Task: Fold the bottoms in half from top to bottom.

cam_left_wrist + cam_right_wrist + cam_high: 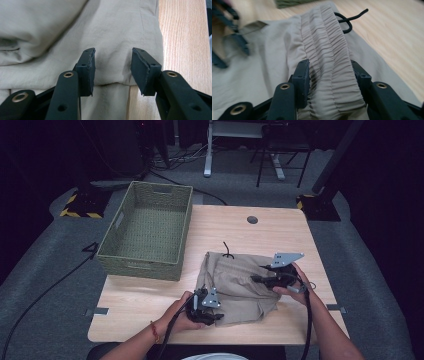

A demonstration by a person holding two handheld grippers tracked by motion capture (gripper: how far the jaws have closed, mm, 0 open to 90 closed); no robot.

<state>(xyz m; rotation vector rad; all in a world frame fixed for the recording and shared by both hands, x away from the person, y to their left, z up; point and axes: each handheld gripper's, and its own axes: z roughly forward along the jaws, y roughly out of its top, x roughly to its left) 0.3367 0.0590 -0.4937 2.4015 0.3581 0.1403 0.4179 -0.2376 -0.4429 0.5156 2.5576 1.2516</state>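
A beige garment [235, 285] with an elastic waistband [324, 42] and a black drawstring [352, 18] lies crumpled on the near half of the wooden table [280, 225]. At its right side, my right gripper [257, 279] points left, and its jaws [330, 75] are closed on the gathered waistband, which fills the gap between the pads. My left gripper [212, 317] sits at the garment's near left corner. Its jaws [112, 71] stand apart over a folded hem [110, 82] next to bare wood, with the pads not pressing the cloth.
A green woven basket [145, 227] stands on the table's far left corner, with nothing inside that I can see. A round cable hole [252, 220] is near the far edge. Cables trail from both grippers toward the person. Chairs and a desk frame stand behind the table.
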